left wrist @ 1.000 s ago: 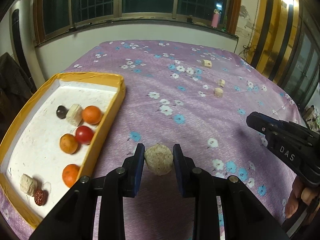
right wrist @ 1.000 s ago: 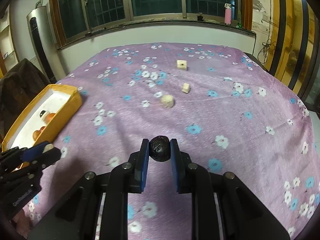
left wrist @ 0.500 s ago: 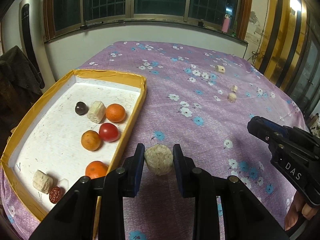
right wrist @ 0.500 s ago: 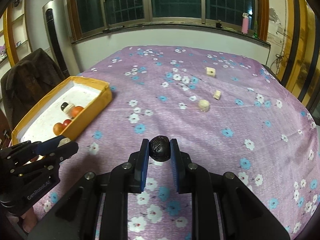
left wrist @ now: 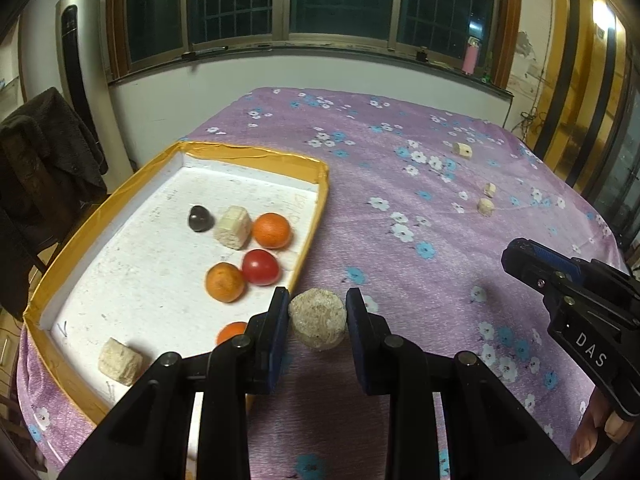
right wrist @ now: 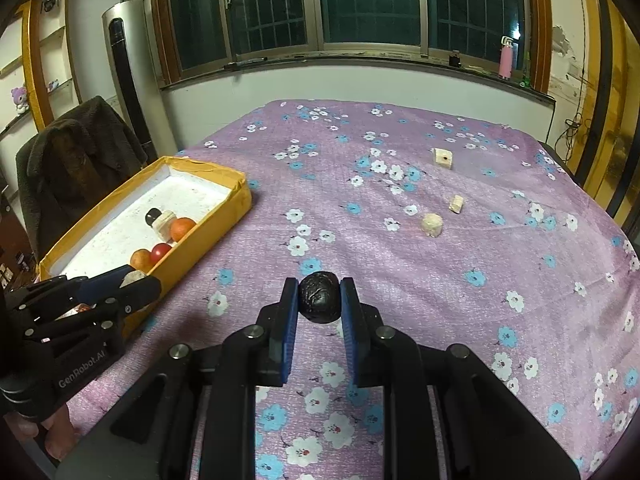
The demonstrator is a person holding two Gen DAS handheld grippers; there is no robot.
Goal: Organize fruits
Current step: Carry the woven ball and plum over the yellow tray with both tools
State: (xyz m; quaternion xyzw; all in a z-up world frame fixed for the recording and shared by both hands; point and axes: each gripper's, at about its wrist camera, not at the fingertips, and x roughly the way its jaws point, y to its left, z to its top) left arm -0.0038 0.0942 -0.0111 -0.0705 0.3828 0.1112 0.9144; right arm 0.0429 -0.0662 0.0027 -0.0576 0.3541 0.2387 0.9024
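At the far left, the yellow tray (left wrist: 256, 156) already holds three oranges, a red tomato (left wrist: 260, 267), a dark fruit and two pale chunks. Our left tongs (left wrist: 318, 322) are closed snugly on a pale round fruit (left wrist: 317, 323), which hangs just beside the tray's near right wall, above the purple cloth rather than over the tray floor. If we let go here, we judge the fruit would drop outside or strike the wall's edge and bounce off. Clearing that wall too low could also knock the tray askew.

Toward the middle of the surface (right wrist: 400, 280), our right tongs (right wrist: 319, 298) are nearly shut on a wrinkled black fruit (right wrist: 319, 297), carried well apart from the tray. Both loads are round and gripped only at their sides, so a tilt or a jolt could let either one roll out and run across the cloth.

The two tongs are heading for the same tray, and the left one sits between the right one and it, so they may collide.

Farther right, three pale pieces (right wrist: 432, 225) lie uncollected on the cloth.
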